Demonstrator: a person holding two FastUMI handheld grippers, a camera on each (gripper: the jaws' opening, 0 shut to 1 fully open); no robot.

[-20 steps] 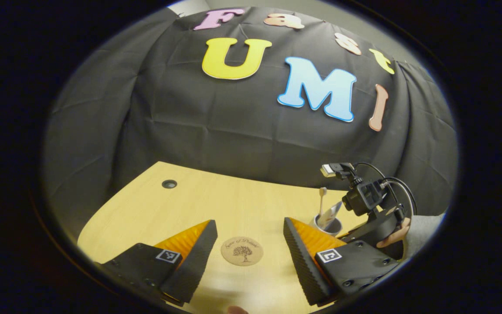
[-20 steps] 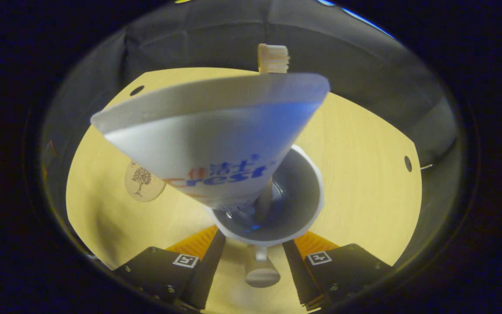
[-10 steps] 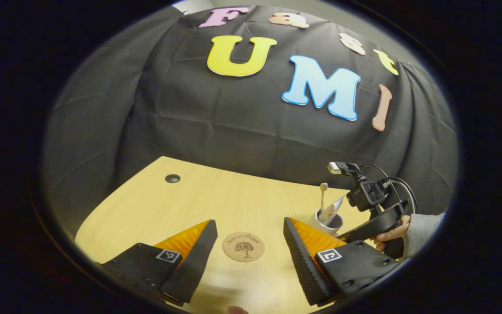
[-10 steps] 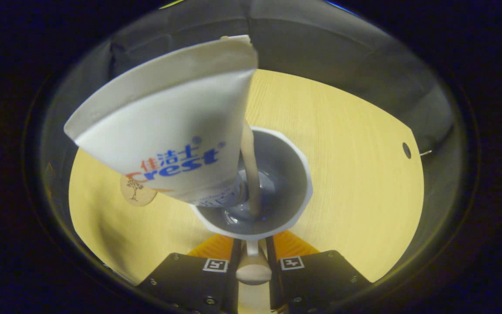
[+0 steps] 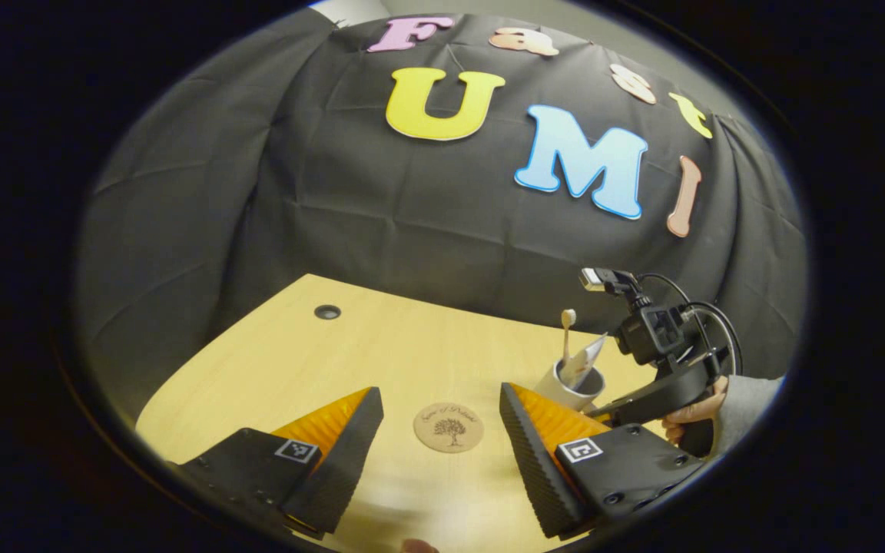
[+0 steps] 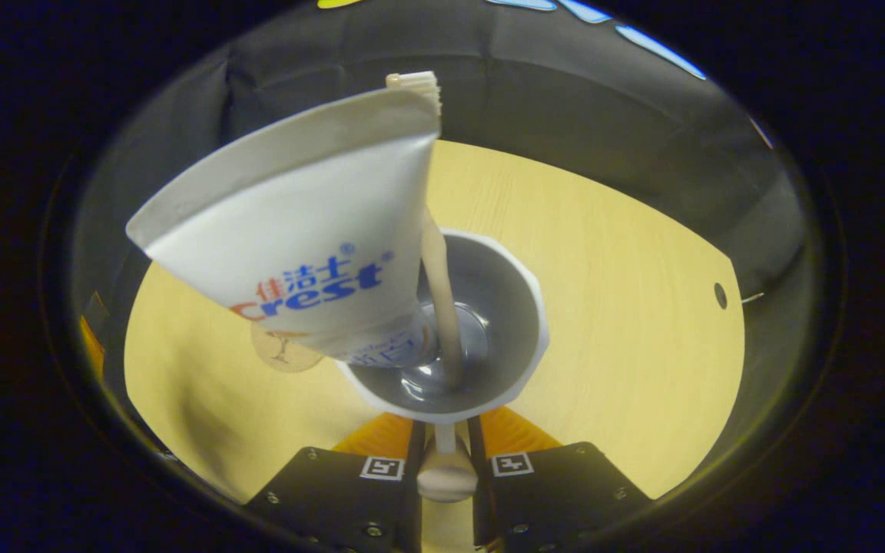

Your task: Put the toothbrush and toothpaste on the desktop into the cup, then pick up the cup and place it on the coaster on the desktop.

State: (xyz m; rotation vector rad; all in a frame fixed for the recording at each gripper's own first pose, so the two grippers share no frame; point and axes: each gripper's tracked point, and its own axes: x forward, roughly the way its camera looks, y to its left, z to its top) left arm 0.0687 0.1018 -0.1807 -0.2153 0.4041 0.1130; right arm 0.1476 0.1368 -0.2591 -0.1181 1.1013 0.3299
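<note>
The right hand-held gripper (image 6: pixel 445 461) is clenched on the handle (image 6: pixel 446 480) of the white cup (image 6: pixel 523 307), both fingers pressing it. The toothpaste tube (image 6: pixel 304 253) and the toothbrush (image 6: pixel 435 269) stand inside the cup. The left hand-held gripper (image 5: pixel 439 445) is released, its jaws wide apart above the desk (image 5: pixel 381 346). The round coaster (image 5: pixel 449 427) lies on the desk just left of the cup.

Right gripper (image 6: pixel 445 461): fingers closed together, clamping the cup handle (image 6: pixel 446 480) between them. Left gripper (image 5: pixel 439 430): fingers spread wide, nothing held between them. A hand (image 5: pixel 690 418) grips the right gripper's rear.
</note>
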